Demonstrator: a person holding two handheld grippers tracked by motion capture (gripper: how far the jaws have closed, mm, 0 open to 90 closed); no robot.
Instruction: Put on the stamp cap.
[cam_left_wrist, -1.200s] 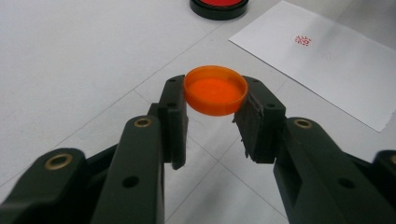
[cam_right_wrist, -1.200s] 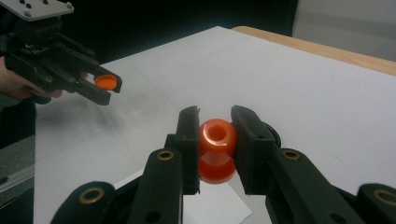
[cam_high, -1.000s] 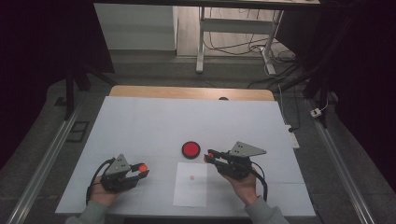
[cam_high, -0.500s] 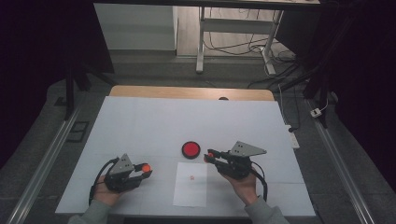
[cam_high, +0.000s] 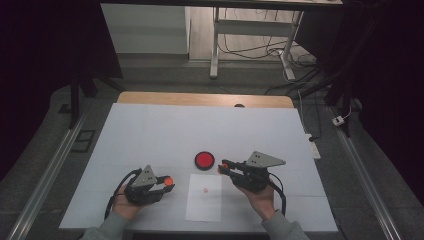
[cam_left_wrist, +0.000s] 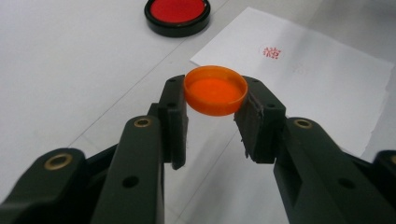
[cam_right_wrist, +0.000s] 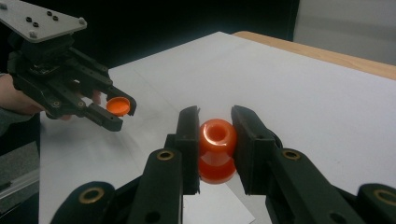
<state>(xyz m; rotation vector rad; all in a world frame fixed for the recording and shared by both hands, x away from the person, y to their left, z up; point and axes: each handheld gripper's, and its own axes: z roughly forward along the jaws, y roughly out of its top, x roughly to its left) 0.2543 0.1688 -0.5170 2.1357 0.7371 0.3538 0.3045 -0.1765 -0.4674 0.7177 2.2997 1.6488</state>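
My left gripper (cam_left_wrist: 215, 100) is shut on a shallow orange cap (cam_left_wrist: 215, 89), held above the white table with its hollow side up. In the high view this gripper (cam_high: 169, 182) sits left of a white paper sheet (cam_high: 204, 197) that bears a small red stamp mark (cam_high: 204, 190). My right gripper (cam_right_wrist: 216, 135) is shut on an orange stamp (cam_right_wrist: 216, 149), gripped at its waist, and in the high view it (cam_high: 223, 167) hovers at the sheet's upper right corner. A round red ink pad (cam_high: 204, 160) in a black case lies just beyond the sheet.
The white table cover (cam_high: 150, 135) stretches wide behind the ink pad, with a wooden edge (cam_high: 200, 99) at the far side. Metal rails (cam_high: 45, 180) run along both sides of the table. A desk frame and cables stand on the floor beyond.
Both hands have shifted only slightly; the left gripper with the cap has edged a little toward the sheet. The right gripper keeps its place.
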